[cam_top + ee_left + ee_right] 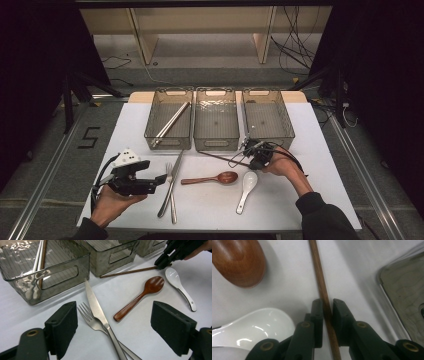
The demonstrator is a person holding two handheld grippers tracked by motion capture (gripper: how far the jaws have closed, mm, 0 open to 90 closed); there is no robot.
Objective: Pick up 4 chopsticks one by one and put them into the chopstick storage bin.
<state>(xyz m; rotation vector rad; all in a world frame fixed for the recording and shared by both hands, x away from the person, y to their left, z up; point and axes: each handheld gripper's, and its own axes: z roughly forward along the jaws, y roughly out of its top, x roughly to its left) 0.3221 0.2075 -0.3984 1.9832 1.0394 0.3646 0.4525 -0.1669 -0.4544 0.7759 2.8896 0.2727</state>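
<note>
1. Chopstick [320, 282], the brown wooden one, is lying flat on the white tabletop [300, 145] just in front of the bins, and my right gripper [327, 307] is pinching it near one end. In the right gripper view both black pads are sitting snug against the stick on either side.
2. In the high view that right gripper [257, 152] is sitting just in front of the right bin [268, 118], with the stick running off to the left past the middle bin [216, 120].
3. My left gripper [161, 179] is hanging wide open over the front-left part of the tabletop, nothing between its pads. In the left gripper view the fork [91, 320] and the knife [96, 305] are lying crossed right between its jaws, but I'm not touching them.
4. Wooden spoon [212, 178] is lying on the tabletop between the cutlery and the white ceramic spoon [246, 187], bowl pointing right, close to the ceramic one's bowl.
5. Left bin [170, 120] is already holding a few chopsticks [171, 124] leaning diagonally.
</note>
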